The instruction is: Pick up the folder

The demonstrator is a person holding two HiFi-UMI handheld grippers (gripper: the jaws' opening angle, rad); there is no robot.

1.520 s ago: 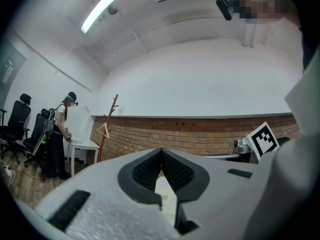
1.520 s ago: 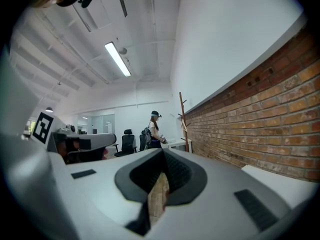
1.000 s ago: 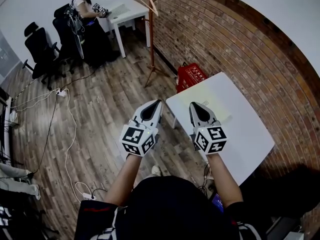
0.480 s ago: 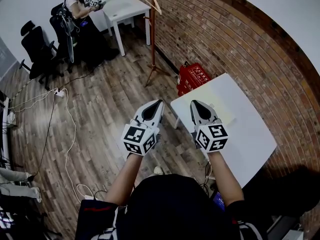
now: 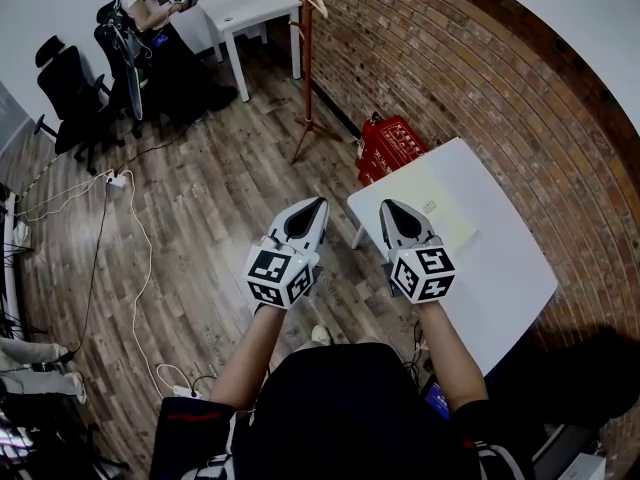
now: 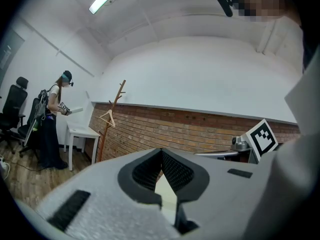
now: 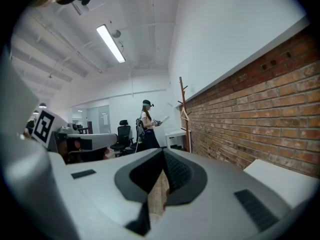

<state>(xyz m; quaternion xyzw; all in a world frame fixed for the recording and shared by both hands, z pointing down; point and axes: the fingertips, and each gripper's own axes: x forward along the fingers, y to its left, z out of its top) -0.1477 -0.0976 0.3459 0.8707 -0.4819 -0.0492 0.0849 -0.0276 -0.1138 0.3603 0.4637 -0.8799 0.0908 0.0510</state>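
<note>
The folder (image 5: 432, 202), pale yellow and flat, lies on the left part of a white table (image 5: 500, 268) in the head view. My right gripper (image 5: 388, 209) hangs shut and empty over the table's near left edge, its tip just short of the folder. My left gripper (image 5: 312, 208) is shut too, held over the wooden floor left of the table. In the left gripper view the jaws (image 6: 161, 150) are closed with nothing between them. The right gripper view shows the same closed jaws (image 7: 162, 152) and the table's corner (image 7: 282, 176) at the lower right.
A red basket (image 5: 392, 144) stands on the floor beyond the table, against the brick wall. A wooden coat stand (image 5: 305, 58) rises farther back. A person (image 5: 150, 18) stands at a far white desk (image 5: 250, 8) beside office chairs (image 5: 65, 83). Cables (image 5: 135, 238) trail across the floor.
Both grippers have drifted a little toward the table, staying shut and side by side. The table and folder sit slightly farther right in view. The distant person has raised a flat sheet.
</note>
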